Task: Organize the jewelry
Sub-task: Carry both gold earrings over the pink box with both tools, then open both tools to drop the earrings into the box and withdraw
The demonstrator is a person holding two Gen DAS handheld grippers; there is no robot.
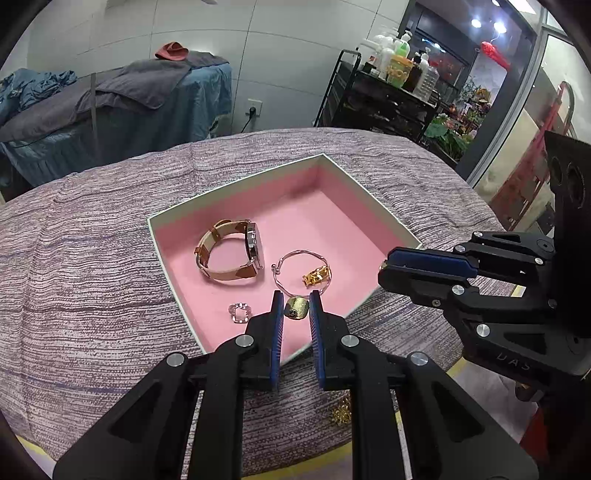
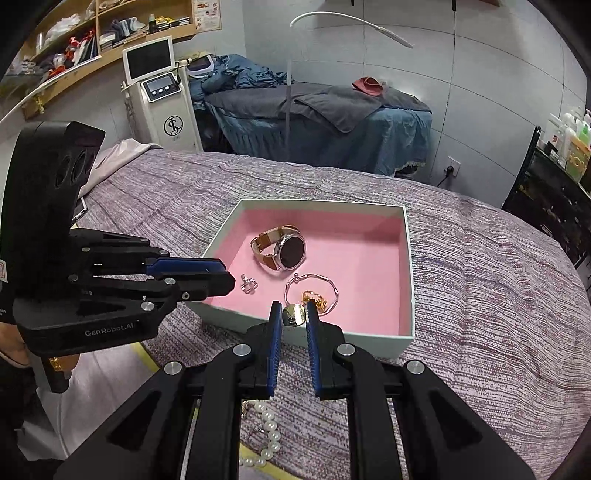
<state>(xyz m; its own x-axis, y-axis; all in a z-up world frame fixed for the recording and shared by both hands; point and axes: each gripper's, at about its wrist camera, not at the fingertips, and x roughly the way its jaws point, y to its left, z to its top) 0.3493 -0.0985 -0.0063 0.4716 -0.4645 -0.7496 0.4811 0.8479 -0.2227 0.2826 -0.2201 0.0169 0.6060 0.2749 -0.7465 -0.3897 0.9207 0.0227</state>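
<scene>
Right wrist view: right gripper point(image 2: 293, 306) and left gripper point(image 2: 227, 281) hover narrow and empty, disc point(image 2: 293, 315) sits in box point(image 2: 406, 266) at 6 o'clock beside bangle point(image 2: 336, 291), so a low pass could snag the bangle.

Both views are evenly lit by soft indoor light from overhead; shadows are faint and short. Ceiling lamps point(image 1: 487, 25) glare as small white spots at 1 o'clock in the left view. The watch point(image 2: 283, 252) face shows a dull sheen. Fisheye distortion bends the walls and bedspread point(image 1: 92, 280) toward the rim, with black vignetting at every corner. Centres are sharp; edges soften slightly.
</scene>
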